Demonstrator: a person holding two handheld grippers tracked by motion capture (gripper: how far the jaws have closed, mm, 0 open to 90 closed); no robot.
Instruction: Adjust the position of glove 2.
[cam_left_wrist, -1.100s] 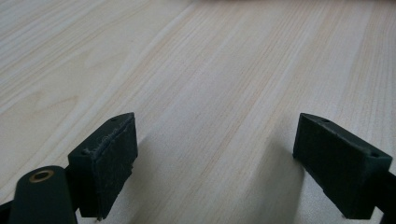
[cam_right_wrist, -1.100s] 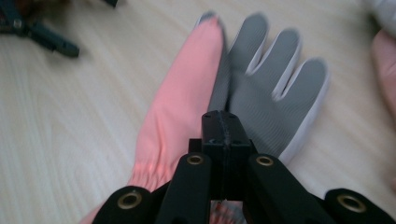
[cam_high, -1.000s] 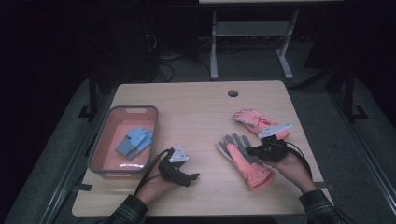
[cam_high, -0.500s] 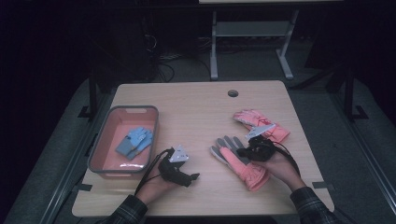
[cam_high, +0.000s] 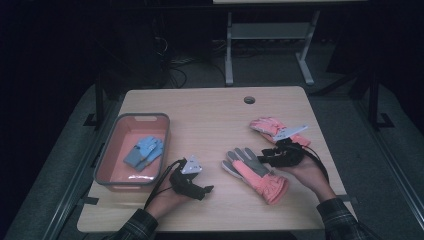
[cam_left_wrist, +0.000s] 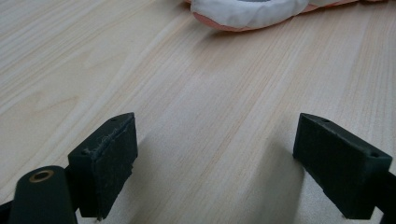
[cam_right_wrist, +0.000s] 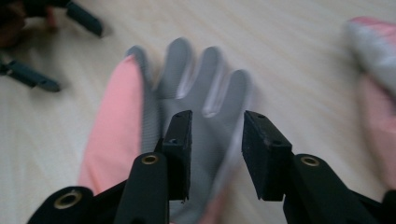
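The right claw sits at the right side of the worktop, directly over the palm of the pink-and-grey glove. Its jaws have just been opening and now stand partly spread. In the right gripper view, the grey palm and fingers of this glove lie flat beneath and between the jaws, and the pads do not press on the fabric. The glove lies palm up near the front right of the worktop, fingers towards the centre, cuff towards the front edge.

A second pink glove lies just behind the right claw, farther from the person.

The left claw rests low at the front of the worktop, jaws wide apart on bare wood, with nothing between them. In the left gripper view, the cuff of the near glove shows ahead of it.

A pink bin stands at the left edge. It holds a blue glove.
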